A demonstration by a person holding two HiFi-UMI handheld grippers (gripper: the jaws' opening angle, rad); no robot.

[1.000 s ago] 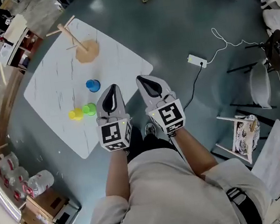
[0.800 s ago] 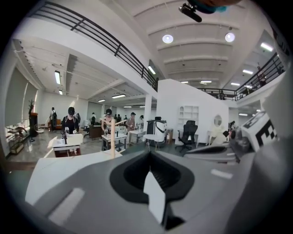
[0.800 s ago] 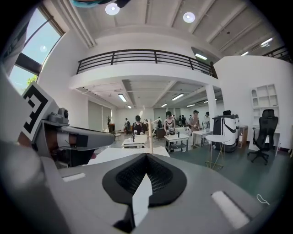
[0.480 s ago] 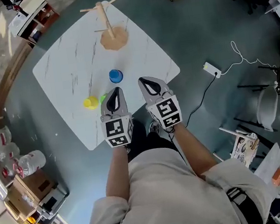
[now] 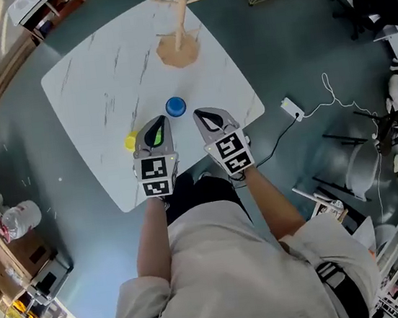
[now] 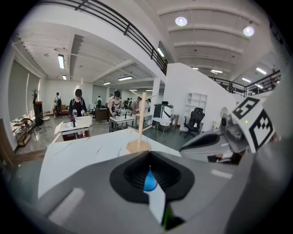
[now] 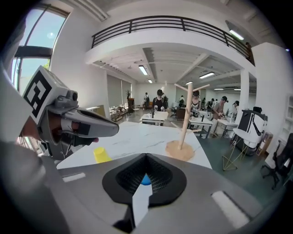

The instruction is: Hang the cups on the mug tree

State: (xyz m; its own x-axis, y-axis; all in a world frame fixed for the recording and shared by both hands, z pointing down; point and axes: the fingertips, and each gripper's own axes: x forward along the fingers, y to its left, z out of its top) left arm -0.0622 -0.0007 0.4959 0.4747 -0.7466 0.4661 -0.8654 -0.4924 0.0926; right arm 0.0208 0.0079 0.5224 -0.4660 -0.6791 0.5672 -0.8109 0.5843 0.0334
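The wooden mug tree [image 5: 180, 26] stands at the far side of the white marble table [image 5: 94, 81], with nothing on its pegs. A blue cup [image 5: 175, 107] sits upside down nearer me, and a yellow cup [image 5: 131, 141] lies to its left. A green cup [image 5: 156, 133] shows only through the opening in my left gripper [image 5: 158, 121]. That gripper hovers shut and empty over the green cup. My right gripper [image 5: 203, 115] is shut and empty just right of the blue cup. The blue cup [image 6: 149, 181] lies straight ahead of the left jaws, with the mug tree [image 7: 185, 119] beyond.
The table's near corner edge [image 5: 186, 174] lies under my hands. A power strip with a white cable [image 5: 291, 109] rests on the floor to the right. Boxes and water bottles [image 5: 18, 218] crowd the left floor, and chairs stand at the right.
Both grippers have moved forward and down, from beside the table's near edge to over the cups. The left one now covers the green cup. Both stayed shut.
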